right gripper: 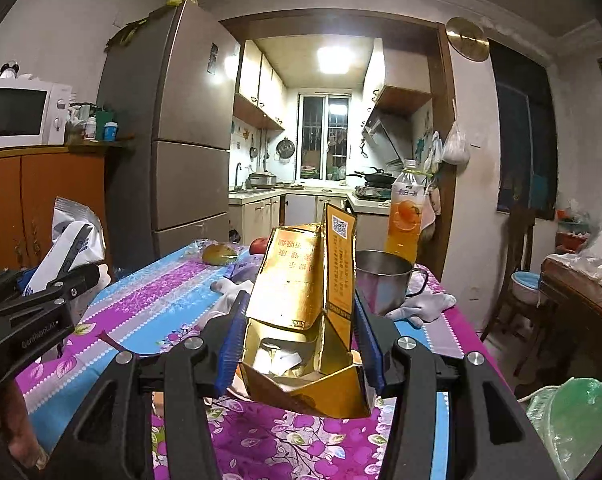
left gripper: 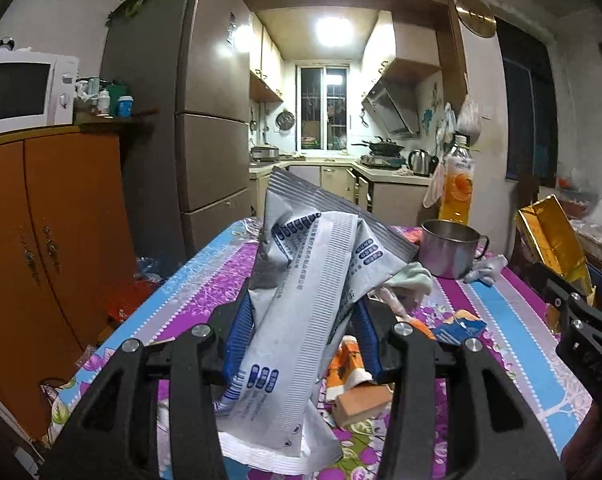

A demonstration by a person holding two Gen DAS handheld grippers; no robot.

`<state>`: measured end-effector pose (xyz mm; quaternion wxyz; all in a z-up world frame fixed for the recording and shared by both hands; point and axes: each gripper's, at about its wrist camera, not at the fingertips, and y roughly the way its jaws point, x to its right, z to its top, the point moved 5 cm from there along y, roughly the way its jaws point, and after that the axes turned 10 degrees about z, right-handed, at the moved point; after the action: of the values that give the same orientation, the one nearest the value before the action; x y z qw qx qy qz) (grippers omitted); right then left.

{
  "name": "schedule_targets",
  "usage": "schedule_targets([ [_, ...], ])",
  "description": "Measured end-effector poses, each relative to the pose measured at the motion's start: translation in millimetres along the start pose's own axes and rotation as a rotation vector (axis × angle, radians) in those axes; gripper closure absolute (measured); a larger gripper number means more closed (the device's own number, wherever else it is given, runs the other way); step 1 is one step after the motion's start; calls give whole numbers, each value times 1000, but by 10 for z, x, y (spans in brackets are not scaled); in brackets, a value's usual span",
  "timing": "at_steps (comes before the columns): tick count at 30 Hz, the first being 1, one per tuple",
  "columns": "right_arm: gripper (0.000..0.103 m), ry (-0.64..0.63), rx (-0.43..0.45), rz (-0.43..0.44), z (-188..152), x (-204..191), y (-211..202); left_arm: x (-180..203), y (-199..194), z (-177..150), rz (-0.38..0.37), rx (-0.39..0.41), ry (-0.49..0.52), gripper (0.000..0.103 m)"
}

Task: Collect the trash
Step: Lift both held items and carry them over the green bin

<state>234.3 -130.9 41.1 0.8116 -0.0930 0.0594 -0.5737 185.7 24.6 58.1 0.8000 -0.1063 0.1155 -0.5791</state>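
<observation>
My left gripper (left gripper: 301,332) pinches a crumpled silver wrapper (left gripper: 301,280); my right gripper (right gripper: 301,344) clamps a torn gold box (right gripper: 301,300), both lifted clear. Below my left jaws, orange scraps (left gripper: 351,380), seemingly trash, await on the table (left gripper: 521,320); neither load is binned yet

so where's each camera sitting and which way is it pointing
Left wrist: sits on the left gripper, looking along its fingers across the table toward the kitchen; its own fingers clamp a white wrapper, and the right gripper shows at the right edge.
Right wrist: sits on the right gripper, facing the same way; its fingers clamp a gold box, and the left gripper shows at the left edge.
Shared: fridge, metal cup, juice bottle.
</observation>
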Motion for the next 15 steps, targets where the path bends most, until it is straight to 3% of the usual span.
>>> schedule_targets([
  [15,52,16,5,-37,15,112,-238,203,-105,-33,-63,-4,24,59],
])
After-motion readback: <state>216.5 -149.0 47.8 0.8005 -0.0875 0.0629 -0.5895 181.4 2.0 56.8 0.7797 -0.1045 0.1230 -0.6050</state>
